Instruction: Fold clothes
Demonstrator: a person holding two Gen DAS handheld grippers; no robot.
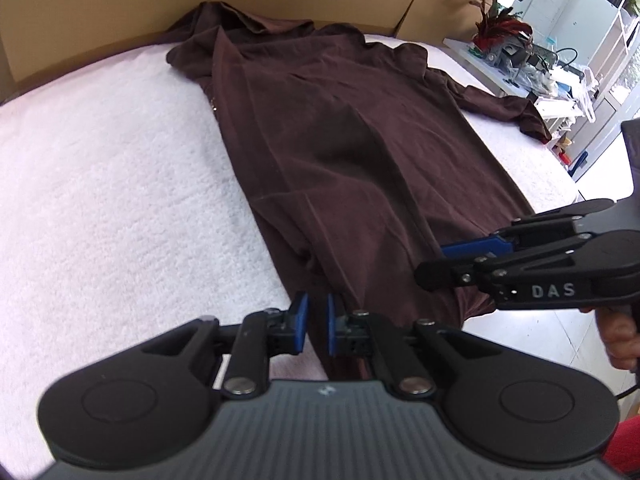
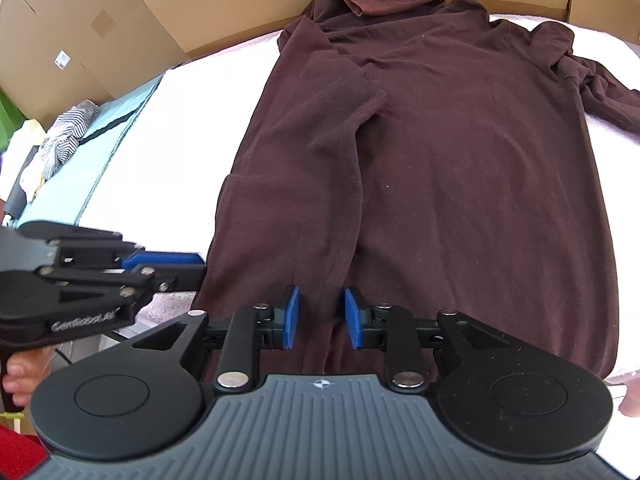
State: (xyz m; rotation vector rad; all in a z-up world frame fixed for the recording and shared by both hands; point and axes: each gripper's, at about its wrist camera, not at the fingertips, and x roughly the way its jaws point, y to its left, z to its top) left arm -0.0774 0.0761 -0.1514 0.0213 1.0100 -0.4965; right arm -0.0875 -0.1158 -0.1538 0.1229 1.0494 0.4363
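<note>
A dark brown long-sleeved shirt (image 1: 360,152) (image 2: 460,184) lies lengthwise on a white fluffy cover (image 1: 120,180) (image 2: 172,160), collar at the far end. One side and its sleeve are folded in over the body. The other sleeve trails off at the far right. My left gripper (image 1: 318,320) (image 2: 200,268) is shut on the near hem at the folded edge. My right gripper (image 2: 322,318) (image 1: 431,263) sits beside it over the hem, open. A seam of the shirt runs between its blue pads (image 2: 292,318) and they do not press on it.
Cardboard boxes (image 2: 100,20) (image 1: 100,0) wall the back of the table. Striped and pale clothes (image 2: 68,132) lie on a teal cloth at the far left. A white desk with a plant (image 1: 500,20) stands at the back right. The person's hands (image 1: 620,340) (image 2: 20,376) hold the grips.
</note>
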